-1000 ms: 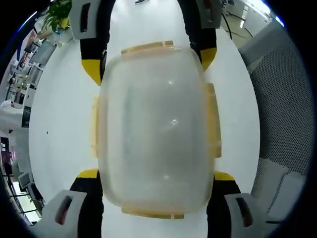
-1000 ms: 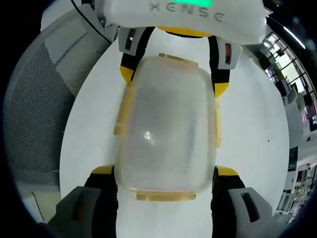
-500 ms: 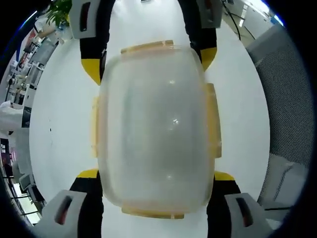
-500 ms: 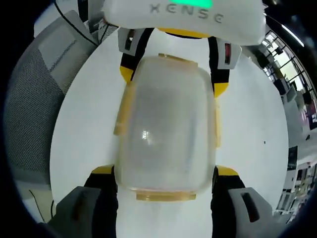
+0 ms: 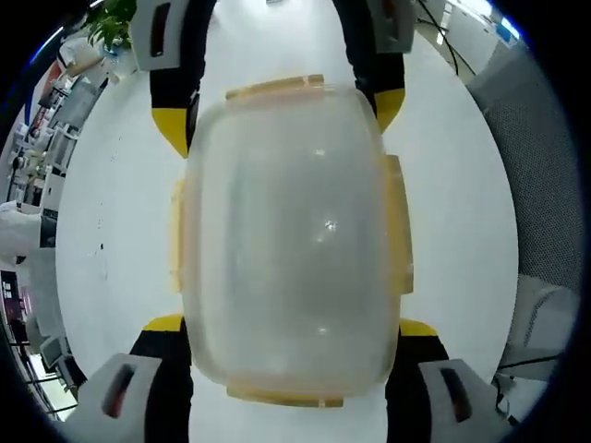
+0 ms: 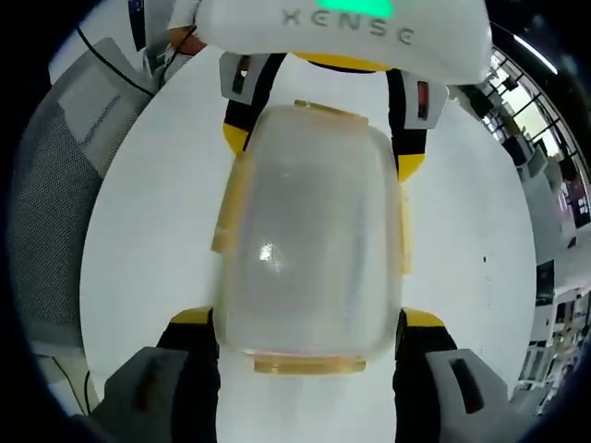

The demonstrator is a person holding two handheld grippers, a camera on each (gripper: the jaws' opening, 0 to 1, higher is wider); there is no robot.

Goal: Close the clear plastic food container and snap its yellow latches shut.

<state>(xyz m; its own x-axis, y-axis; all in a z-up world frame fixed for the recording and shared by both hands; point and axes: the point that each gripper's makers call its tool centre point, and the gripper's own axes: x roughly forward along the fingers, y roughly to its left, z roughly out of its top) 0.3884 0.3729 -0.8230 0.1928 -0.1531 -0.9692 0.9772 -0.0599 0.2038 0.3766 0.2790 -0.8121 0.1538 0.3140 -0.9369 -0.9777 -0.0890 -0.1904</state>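
In the left gripper view the container (image 5: 288,245) sits dead centre, clear and cloudy, and I can't make out anything inside it. The left gripper (image 5: 289,334) has it clamped between both jaws, black with yellow tips, pressing on its two long sides at the near end. The right gripper (image 5: 277,115) comes in from the top and pinches the far end the same way. I count four yellow latches: one at the far end (image 5: 275,89), one at the near end (image 5: 284,397), one on the left side (image 5: 175,235) and one on the right (image 5: 398,226). All four lie flat against the box; can't say for sure they're snapped. Under it is a plain white table (image 5: 111,231), and whether the box touches it or is held just above it I can't tell. Off to the left is office clutter and a green plant (image 5: 106,23), and on the right a grey mesh chair (image 5: 545,185). In the right gripper view it's the same box (image 6: 309,231), one container only, gripped at the near end by the right gripper (image 6: 309,337) with its jaws tight on the sides. The left gripper (image 6: 319,143) holds the far end, its white housing (image 6: 342,32) across the top. Again four latches, the near one (image 6: 309,363) clearest. White table (image 6: 148,231) underneath, mesh chair (image 6: 55,185) on the left, windows (image 6: 526,101) on the right.
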